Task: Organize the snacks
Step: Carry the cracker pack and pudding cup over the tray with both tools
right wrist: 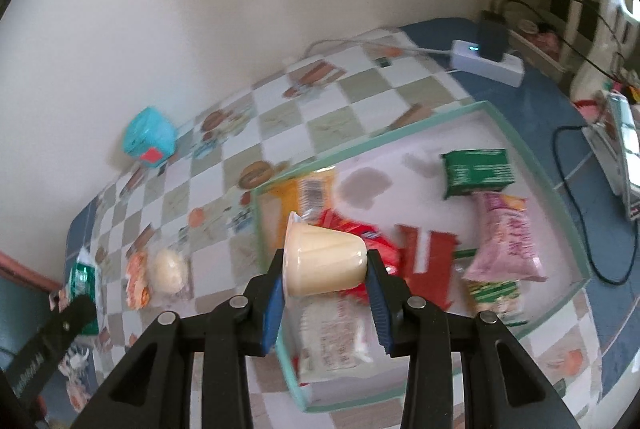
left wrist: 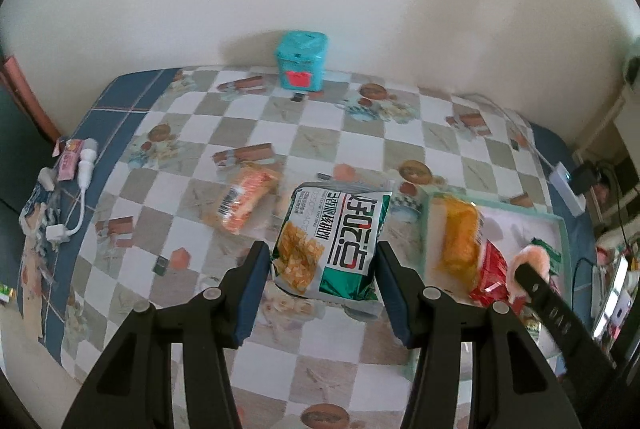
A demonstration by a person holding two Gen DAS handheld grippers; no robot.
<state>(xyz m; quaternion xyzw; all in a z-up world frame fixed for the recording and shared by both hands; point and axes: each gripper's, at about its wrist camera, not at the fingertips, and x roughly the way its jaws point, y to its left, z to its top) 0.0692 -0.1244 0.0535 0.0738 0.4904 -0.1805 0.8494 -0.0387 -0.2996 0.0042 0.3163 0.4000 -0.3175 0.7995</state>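
In the left wrist view my left gripper is shut on a green and white snack bag, held off the checked tablecloth. An orange snack packet lies on the cloth to its left. My right gripper is shut on a cream pudding cup lying on its side between the blue pads, above the left rim of the mint-edged tray. The tray holds several snacks: a green packet, a pink bag, red wrappers. The same tray shows at the right of the left wrist view.
A teal tin box stands against the back wall. A white power strip with cables lies beyond the tray. White chargers and cables sit at the table's left edge. A round cream snack lies left of the tray.
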